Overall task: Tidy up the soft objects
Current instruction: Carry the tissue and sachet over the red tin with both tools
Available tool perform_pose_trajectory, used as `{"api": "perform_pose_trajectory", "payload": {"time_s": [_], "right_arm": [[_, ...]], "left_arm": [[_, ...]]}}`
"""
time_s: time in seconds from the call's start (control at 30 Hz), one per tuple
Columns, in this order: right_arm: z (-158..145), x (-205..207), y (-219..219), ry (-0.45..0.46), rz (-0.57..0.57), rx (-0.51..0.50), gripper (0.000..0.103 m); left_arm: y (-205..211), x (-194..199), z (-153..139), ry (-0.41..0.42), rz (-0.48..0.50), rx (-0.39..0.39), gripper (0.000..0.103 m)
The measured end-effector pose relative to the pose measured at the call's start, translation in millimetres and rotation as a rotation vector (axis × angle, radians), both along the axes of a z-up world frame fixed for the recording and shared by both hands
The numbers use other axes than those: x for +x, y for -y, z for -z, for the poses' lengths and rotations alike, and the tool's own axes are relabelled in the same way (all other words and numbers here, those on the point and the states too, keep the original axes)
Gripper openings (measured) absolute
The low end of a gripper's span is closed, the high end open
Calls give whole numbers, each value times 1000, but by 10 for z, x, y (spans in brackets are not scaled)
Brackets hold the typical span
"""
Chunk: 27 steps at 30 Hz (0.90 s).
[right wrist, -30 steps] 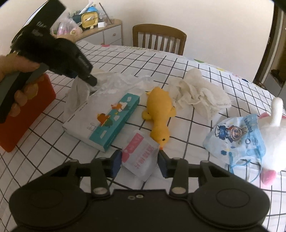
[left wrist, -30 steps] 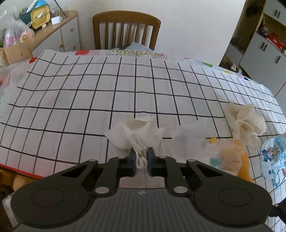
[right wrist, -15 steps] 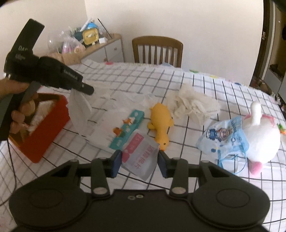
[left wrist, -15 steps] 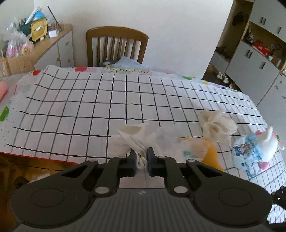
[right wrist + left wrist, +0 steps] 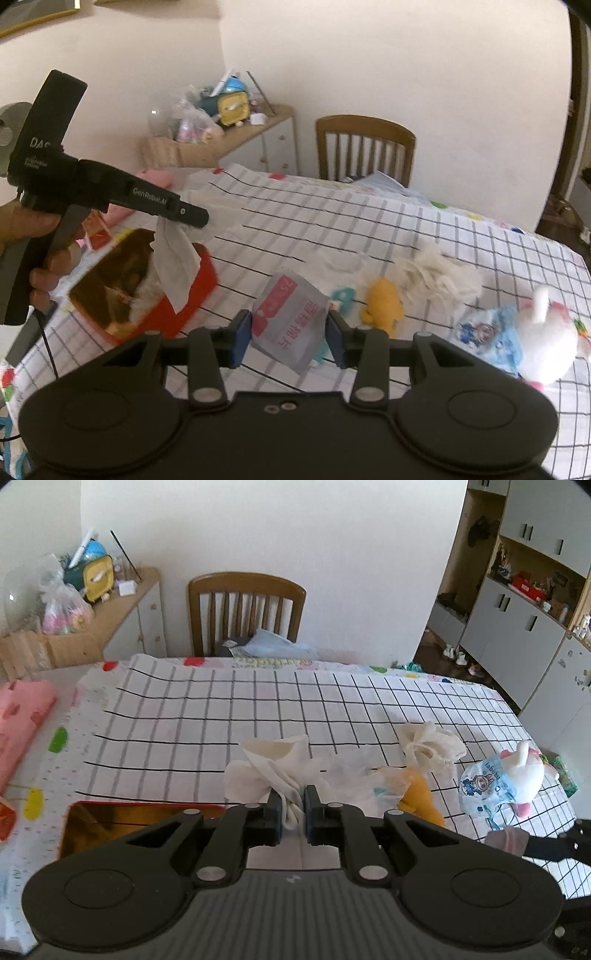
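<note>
My left gripper (image 5: 293,806) is shut on a white cloth (image 5: 273,771) and holds it in the air above a red box (image 5: 110,823). In the right wrist view the left gripper (image 5: 192,218) dangles the cloth (image 5: 175,262) over the red box (image 5: 184,306), which holds soft things. My right gripper (image 5: 289,334) is shut on a grey and red wipes packet (image 5: 290,321), lifted off the table. A yellow plush duck (image 5: 382,304), a crumpled white cloth (image 5: 436,271), a blue printed pouch (image 5: 487,334) and a white plush toy (image 5: 546,339) lie on the checked tablecloth (image 5: 369,236).
A wooden chair (image 5: 245,613) stands at the table's far side. A sideboard with clutter (image 5: 85,616) is at the back left. A pink folded towel (image 5: 22,716) lies at the left edge. Grey cabinets (image 5: 517,627) stand on the right.
Both grippers have risen and drawn back with their loads. The left one has carried the white cloth left, over the red box. The packet is higher above the table.
</note>
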State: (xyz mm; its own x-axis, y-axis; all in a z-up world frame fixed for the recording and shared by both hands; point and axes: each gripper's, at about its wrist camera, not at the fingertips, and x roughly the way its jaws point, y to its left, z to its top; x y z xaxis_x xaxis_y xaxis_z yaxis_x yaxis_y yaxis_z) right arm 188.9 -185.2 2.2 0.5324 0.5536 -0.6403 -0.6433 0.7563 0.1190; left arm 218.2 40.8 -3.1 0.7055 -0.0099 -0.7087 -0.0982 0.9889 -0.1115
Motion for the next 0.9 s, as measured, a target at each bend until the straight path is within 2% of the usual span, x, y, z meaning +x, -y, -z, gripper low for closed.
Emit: {"api": "perform_pose_trajectory", "payload": {"time_s": [0.23, 0.43, 0.63, 0.9], "right_arm": [[-167, -92, -318, 13, -65, 23, 42], [-271, -175, -650, 23, -138, 35, 42], [-318, -207, -1051, 28, -205, 33, 42], [-197, -127, -1522, 11, -266, -5, 42]], "left_arm": [[-288, -335, -217, 34, -37, 26, 12], [-554, -570, -282, 40, -81, 41, 12], [-837, -758, -264, 41, -134, 61, 12], [-1197, -879, -112, 15, -197, 62, 12]]}}
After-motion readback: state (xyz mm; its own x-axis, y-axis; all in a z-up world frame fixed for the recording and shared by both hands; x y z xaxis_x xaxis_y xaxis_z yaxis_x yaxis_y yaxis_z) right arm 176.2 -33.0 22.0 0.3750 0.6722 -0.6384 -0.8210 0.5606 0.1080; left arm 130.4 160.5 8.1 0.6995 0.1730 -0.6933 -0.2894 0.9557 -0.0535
